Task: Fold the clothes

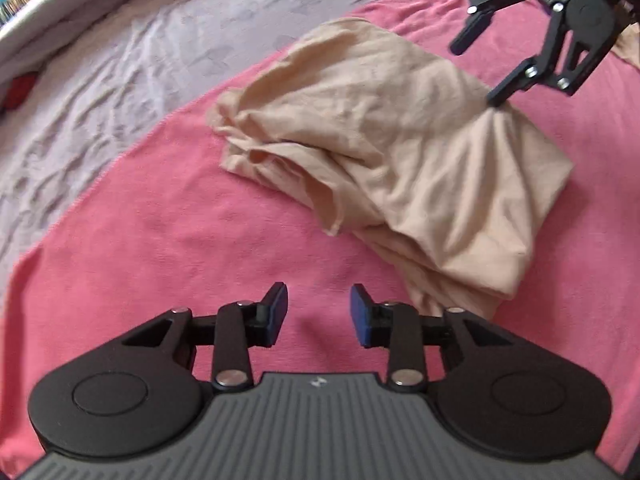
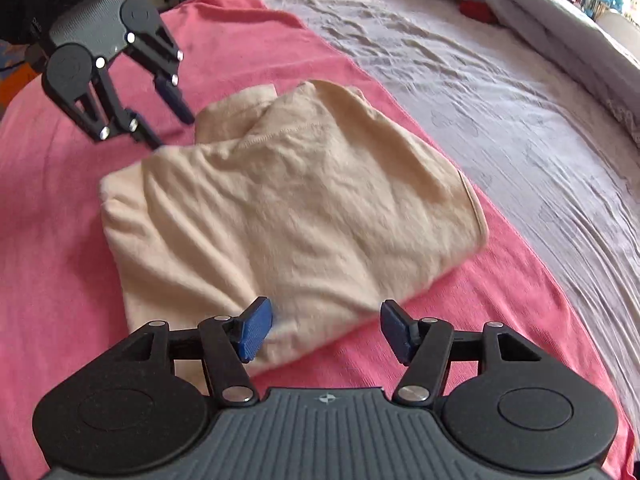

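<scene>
On the pink terry towel (image 1: 168, 240), the folded beige cotton garment (image 2: 280, 208) is lying while I am holding my left gripper (image 1: 319, 316) and right gripper (image 2: 326, 330) wide open, gripping nothing.

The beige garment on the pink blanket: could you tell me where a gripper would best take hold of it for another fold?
Probably the beige garment at its hemmed corner, on the side toward the grey sheet. There the layers end in a thin edge lying on the pink blanket. The open right gripper could slide in low from that side. The bunched neck end looks harder to pinch cleanly.
</scene>
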### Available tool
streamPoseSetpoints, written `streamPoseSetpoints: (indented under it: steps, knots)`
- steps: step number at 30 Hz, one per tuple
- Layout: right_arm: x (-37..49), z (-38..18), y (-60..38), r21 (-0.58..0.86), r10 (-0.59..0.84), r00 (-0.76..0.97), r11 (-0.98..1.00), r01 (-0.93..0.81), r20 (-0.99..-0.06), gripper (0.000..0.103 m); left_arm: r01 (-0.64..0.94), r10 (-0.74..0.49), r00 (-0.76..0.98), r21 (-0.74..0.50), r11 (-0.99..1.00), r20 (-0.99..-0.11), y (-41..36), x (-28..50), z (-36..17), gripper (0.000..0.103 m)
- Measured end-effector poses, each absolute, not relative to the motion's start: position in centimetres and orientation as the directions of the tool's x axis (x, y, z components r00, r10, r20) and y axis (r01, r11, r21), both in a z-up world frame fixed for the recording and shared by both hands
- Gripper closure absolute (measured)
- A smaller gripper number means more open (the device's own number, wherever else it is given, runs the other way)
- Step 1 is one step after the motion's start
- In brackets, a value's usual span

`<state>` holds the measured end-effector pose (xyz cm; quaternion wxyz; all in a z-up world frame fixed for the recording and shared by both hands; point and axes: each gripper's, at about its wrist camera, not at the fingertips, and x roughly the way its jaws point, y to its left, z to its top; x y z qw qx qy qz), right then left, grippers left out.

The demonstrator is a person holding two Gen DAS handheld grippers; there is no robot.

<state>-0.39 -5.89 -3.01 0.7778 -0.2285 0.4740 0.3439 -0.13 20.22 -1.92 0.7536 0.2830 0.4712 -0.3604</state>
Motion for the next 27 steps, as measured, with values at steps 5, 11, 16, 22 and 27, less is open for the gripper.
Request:
streamPoseSetpoints:
  steps: [5, 11, 16, 22, 27]
  knots:
    - [4.1, 0.1, -5.4, 0.048, 0.404, 0.416, 0.762, -0.646, -0.815, 0.041, 0.885, -0.513, 0.21, -0.061, 0.461, -0.832, 17.0, -1.0, 2.3, 0.064]
    - [9.8, -2.2, 0.3, 0.162, 0.405, 0.317, 0.798, -0.58, -0.858, 0.065, 0.95, -0.487, 0.037, -0.12, 0.288, -0.873, 13.1, -4.9, -2.7, 0.063]
    - [11.7, -5.3, 2.5, 0.136, 0.319, 0.372, 0.887, -0.442, -0.872, 0.07, 0.938, -0.517, 0.075, -0.116, 0.327, -0.853, 15.3, -6.0, -5.1, 0.063]
    - [15.7, -7.6, 3.1, 0.175, 0.249, 0.457, 0.964, -0.199, -0.854, 0.07, 0.93, -0.541, 0.104, -0.112, 0.351, -0.834, 16.3, -6.7, -4.9, 0.063]
    - [15.9, -6.6, 1.8, 0.272, 0.294, 0.474, 0.955, -0.116, -0.83, 0.069, 0.916, -0.56, 0.1, -0.144, 0.375, -0.822, 16.7, -5.9, -5.4, 0.062]
